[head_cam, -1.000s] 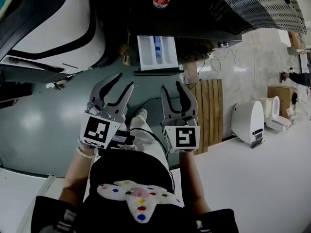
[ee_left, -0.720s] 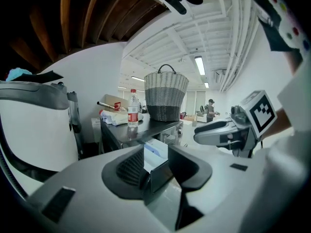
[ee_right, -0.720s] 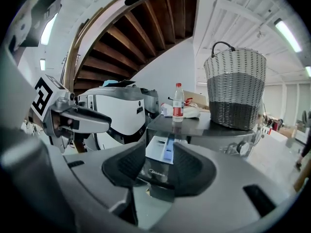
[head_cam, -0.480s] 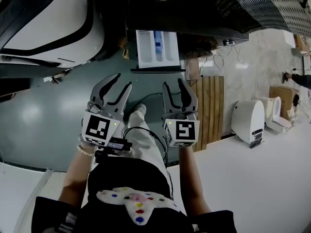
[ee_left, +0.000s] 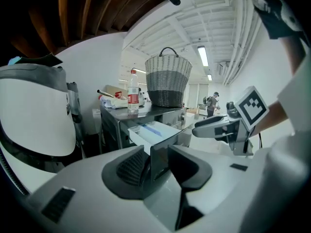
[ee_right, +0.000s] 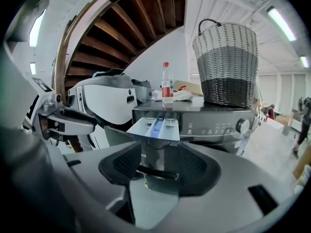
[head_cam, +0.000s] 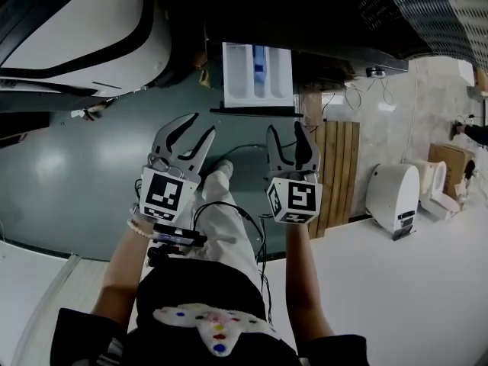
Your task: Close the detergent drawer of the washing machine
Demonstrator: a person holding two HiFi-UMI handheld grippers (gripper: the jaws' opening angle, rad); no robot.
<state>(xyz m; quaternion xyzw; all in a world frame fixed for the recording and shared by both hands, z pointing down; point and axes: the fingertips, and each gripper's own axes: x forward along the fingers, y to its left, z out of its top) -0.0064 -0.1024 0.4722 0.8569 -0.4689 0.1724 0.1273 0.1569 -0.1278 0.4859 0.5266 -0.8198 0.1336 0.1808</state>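
The detergent drawer point(head_cam: 258, 75) juts from the washing machine point(ee_right: 218, 123) ahead, long axis toward us. The right gripper point(head_cam: 292, 137) lines up straighter, its jaws just opened wide and empty. The left gripper point(head_cam: 194, 132) gapes empty too.

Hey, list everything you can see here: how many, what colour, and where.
washing machine: one, dark grey, ahead of both grippers
detergent drawer: one, white with blue insert, pulled out of the machine's front
bottle: one, clear with red label, upright on the machine's top
basket: one, woven, pale over grey, on the machine's top right of the bottle
white appliance: one, white with black trim, left of the machine
slatted board: one, wooden brown, on the floor beside the right gripper
left gripper: one, grey, open and empty, short of the drawer
right gripper: one, grey, jaws just opening wider, nothing between them, short of the drawer
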